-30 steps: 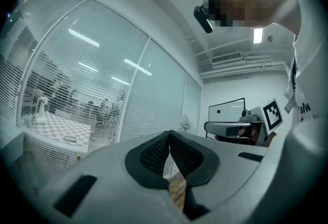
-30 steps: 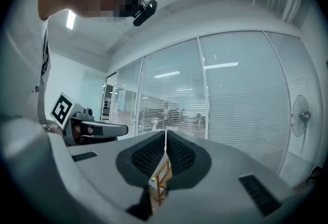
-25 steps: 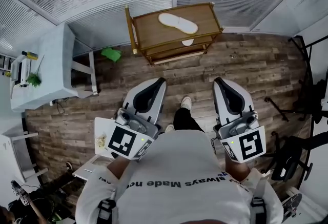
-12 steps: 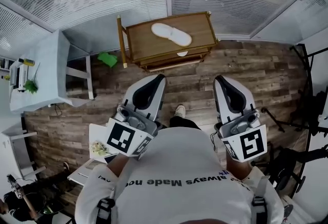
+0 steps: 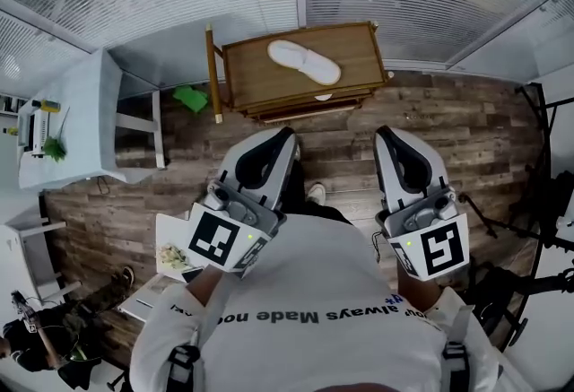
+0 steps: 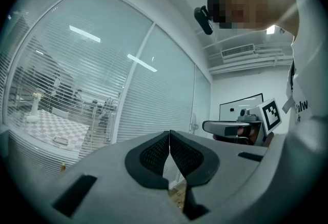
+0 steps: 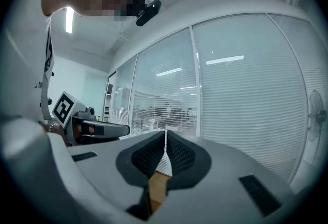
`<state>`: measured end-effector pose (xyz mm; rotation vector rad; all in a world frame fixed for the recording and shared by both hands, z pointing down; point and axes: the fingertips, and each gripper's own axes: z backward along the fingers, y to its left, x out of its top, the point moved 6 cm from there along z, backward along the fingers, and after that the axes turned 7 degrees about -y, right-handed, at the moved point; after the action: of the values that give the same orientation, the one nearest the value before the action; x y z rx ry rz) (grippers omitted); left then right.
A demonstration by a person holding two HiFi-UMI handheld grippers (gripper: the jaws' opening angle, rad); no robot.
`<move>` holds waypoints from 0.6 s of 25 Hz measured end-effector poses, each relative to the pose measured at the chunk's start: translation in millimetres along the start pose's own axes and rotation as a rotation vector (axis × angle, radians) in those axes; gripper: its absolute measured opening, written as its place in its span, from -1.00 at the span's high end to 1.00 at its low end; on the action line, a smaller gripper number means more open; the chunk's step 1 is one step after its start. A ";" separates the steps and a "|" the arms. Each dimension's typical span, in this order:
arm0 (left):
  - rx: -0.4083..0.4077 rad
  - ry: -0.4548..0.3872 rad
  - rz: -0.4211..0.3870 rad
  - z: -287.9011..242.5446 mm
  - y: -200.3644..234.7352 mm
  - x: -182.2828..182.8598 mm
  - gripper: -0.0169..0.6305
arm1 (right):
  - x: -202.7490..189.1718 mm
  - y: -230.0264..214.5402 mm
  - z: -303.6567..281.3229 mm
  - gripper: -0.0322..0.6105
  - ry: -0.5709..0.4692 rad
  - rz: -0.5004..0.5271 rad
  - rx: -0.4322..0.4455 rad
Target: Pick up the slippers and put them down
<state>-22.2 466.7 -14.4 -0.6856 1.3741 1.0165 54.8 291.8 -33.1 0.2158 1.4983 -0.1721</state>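
Head view: a white slipper (image 5: 304,61) lies slantwise on the top of a wooden rack (image 5: 359,49), nearer its left edge. The tip of a second slipper (image 5: 325,97) shows at the front edge of the lower shelf. The left hand-held gripper (image 5: 280,141) and the right hand-held gripper (image 5: 386,139) point at the rack from well short of it, above the floor (image 5: 430,121).

Left gripper view: the jaws meet, with nothing between them.

Right gripper view: the jaws are likewise closed and empty.

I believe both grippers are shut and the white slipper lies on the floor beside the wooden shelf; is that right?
Not quite: the white slipper lies on top of the wooden shelf, not on the floor, as the head view shows. The rest holds.
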 end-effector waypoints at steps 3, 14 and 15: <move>0.009 -0.001 0.011 -10.2 18.7 -2.8 0.91 | -5.1 -5.3 -18.3 0.85 0.003 -0.004 0.000; -0.003 -0.015 0.019 -65.8 114.6 5.8 0.91 | -11.2 -35.0 -121.1 0.85 0.009 0.008 -0.007; -0.005 -0.018 0.018 -70.9 123.2 7.4 0.91 | -11.0 -37.7 -130.7 0.85 0.007 0.009 -0.008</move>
<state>-164.3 459.5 -9.9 -0.6680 1.3648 1.0380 -81.6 287.4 -31.2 0.2169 1.5049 -0.1584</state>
